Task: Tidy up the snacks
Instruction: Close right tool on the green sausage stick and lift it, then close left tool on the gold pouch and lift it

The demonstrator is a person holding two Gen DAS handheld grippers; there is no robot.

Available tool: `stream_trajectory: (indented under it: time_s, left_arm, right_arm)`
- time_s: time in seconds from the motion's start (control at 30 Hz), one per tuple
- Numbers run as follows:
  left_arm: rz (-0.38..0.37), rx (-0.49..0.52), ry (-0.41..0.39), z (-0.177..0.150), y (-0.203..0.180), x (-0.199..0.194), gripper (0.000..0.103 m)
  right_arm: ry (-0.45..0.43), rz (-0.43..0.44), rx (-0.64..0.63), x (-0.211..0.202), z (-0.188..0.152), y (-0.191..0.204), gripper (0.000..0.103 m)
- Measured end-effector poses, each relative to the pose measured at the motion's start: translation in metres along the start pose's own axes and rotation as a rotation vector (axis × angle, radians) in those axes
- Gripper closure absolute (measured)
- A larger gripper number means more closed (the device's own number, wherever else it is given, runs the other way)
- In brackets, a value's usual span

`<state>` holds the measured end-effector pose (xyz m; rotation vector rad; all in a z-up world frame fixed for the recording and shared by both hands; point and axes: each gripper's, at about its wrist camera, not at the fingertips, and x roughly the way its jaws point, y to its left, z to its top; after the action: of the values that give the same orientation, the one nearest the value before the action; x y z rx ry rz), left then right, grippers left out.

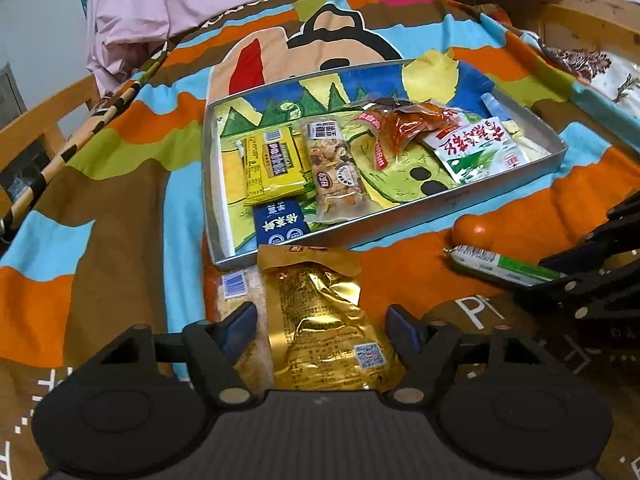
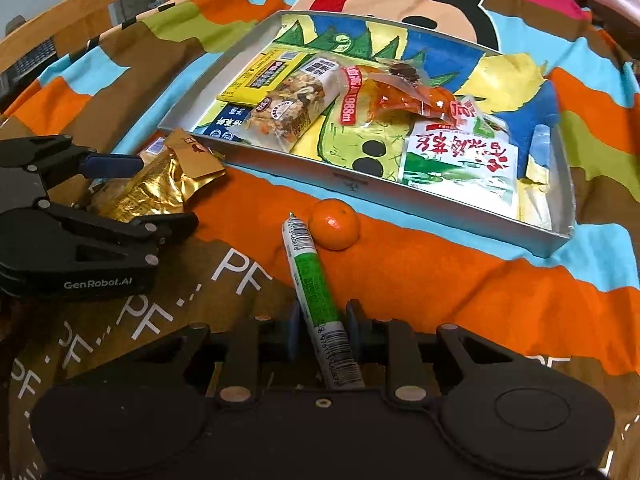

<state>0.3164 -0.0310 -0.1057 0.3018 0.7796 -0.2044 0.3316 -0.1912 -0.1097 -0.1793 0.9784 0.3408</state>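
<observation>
**Two grippers at work beside the snack tray**

On the left, the left gripper (image 1: 320, 320) has its fingers spread wide on either side of a gold foil packet (image 1: 320, 320), which lies on the colourful blanket (image 1: 120, 208) just in front of the grey tray (image 1: 212, 184). Inside the tray sit a yellow packet (image 1: 272, 168), a blue packet (image 1: 280, 224), a nut bar (image 1: 336, 172), a red pouch (image 1: 400, 124) and a green-and-white packet (image 1: 476, 148). Further right, the right gripper (image 2: 322, 320) has its fingers closed narrowly on a green sausage stick (image 2: 312, 276). A small orange (image 2: 334, 224) rests beside the stick's tip, near the tray's front wall.
</observation>
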Motion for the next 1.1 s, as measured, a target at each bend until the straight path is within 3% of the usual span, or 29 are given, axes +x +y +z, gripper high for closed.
stream_trajectory:
  time_s: [0.07,0.23,0.63,0.77,0.83,0.93,1.03,1.1]
  left_arm:
    - [0.022,0.020,-0.001,-0.001,-0.003,-0.001,0.037]
    - [0.017,0.028,-0.001,-0.001,-0.005,-0.004,0.037]
    - [-0.084,0.044,0.014,-0.009,-0.018,-0.026,0.037]
    - [-0.107,0.040,-0.005,-0.005,-0.016,-0.021,0.026]
    - [-0.108,0.047,-0.006,-0.003,-0.015,-0.013,0.023]
    - [-0.099,0.061,-0.003,-0.004,-0.014,-0.007,0.023]
    - [-0.075,0.054,-0.001,-0.003,-0.013,-0.010,0.035]
    - [-0.086,0.045,0.002,-0.003,-0.012,-0.014,0.039]
  right_arm:
    - [-0.002,-0.006,-0.004,-0.001,-0.001,0.002,0.076]
    - [-0.006,-0.013,-0.010,-0.003,-0.003,0.004,0.076]
    - [-0.011,-0.004,0.019,-0.023,-0.024,0.009,0.078]
    - [-0.052,0.011,-0.002,-0.020,-0.028,0.007,0.072]
    - [-0.078,0.021,-0.024,-0.017,-0.029,0.006,0.065]
    - [-0.086,0.041,0.005,-0.012,-0.029,0.001,0.066]
    - [-0.083,0.043,0.038,-0.016,-0.029,-0.001,0.080]
    - [-0.084,0.032,0.047,-0.020,-0.032,0.000,0.080]
